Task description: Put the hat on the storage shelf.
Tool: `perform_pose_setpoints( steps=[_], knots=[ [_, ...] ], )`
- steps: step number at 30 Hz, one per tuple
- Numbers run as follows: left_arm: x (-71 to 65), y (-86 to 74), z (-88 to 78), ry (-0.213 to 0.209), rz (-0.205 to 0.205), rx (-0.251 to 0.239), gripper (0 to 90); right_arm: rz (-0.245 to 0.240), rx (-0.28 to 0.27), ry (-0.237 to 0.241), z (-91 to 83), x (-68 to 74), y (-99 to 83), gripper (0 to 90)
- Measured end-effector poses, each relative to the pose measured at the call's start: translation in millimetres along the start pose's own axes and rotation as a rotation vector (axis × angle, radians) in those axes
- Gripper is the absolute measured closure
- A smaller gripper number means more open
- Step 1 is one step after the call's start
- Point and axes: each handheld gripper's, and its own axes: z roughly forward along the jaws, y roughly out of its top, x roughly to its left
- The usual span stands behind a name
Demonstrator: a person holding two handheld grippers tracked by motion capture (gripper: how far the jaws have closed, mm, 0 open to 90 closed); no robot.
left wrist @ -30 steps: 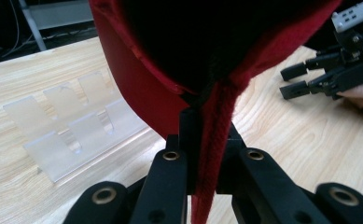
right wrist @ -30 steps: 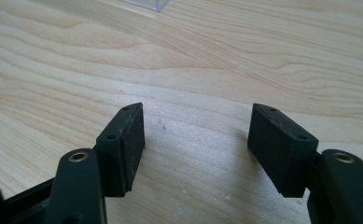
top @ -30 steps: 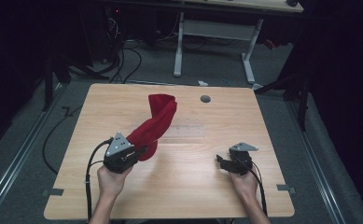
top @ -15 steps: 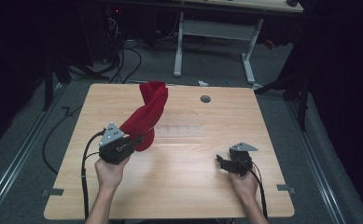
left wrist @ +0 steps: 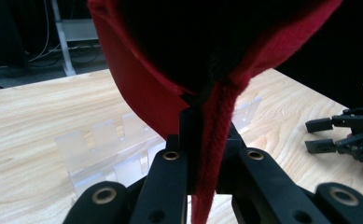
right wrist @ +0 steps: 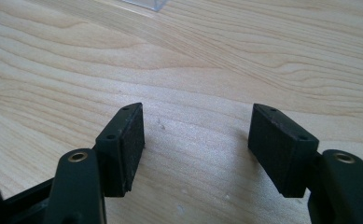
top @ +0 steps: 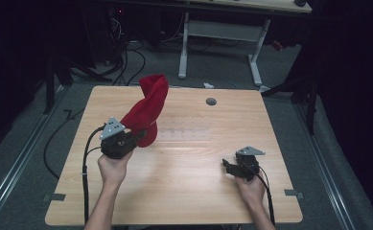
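Note:
A red knitted cloth [top: 148,108] rises off the wooden table [top: 184,191] at the left, lifted and twisted. My left gripper [top: 138,135] is shut on the cloth's lower hem; in the left gripper view the ribbed red edge [left wrist: 216,140] is pinched between the black jaws and the cloth hangs overhead. My right gripper [top: 228,165] rests low over the table at the right, open, with bare wood between its pads [right wrist: 128,144]. It also appears at the right edge of the left gripper view [left wrist: 324,135].
A clear plastic rack [top: 184,134] lies at the table's middle, just right of the cloth, and stands close in front of the left jaws [left wrist: 109,154]. A grey grommet [top: 211,101] sits near the far edge. Cables and a desk frame [top: 217,43] lie beyond.
My left hand has carried the red cloth up and a little toward the left, so the cloth now stands taller and more twisted. The right hand has stayed put.

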Motion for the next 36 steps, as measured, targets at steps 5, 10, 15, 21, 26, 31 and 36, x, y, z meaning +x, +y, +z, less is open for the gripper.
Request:
perform_pose_setpoints(
  steps=[5,10,15,21,26,31,36],
  knots=[
    [3.0,9.7,6.9,0.005,-0.018,-0.017,85.5,0.0,0.0,0.0,0.0,0.0,0.0,36.2],
    [3.8,19.4,14.5,0.011,-0.023,-0.035,85.5,0.0,0.0,0.001,0.0,0.0,0.0,36.2],
    [5.1,25.5,19.3,0.021,-0.013,-0.047,85.5,0.0,0.0,0.001,0.0,0.0,0.0,36.2],
    [10.5,33.1,25.4,0.027,-0.04,-0.077,85.5,0.001,0.0,-0.001,-0.1,0.2,-0.1,36.2],
    [18.3,36.6,28.9,0.041,-0.044,-0.09,85.5,-0.001,0.0,0.0,0.0,0.1,-0.1,36.1],
    [25.1,31.8,34.3,0.07,-0.024,-0.091,85.5,-0.003,0.001,0.0,-0.1,0.3,-0.1,35.8],
    [36.0,26.8,31.1,0.1,-0.026,-0.1,85.5,-0.003,0.0,0.0,-0.1,0.4,-0.1,35.8]
  ],
)
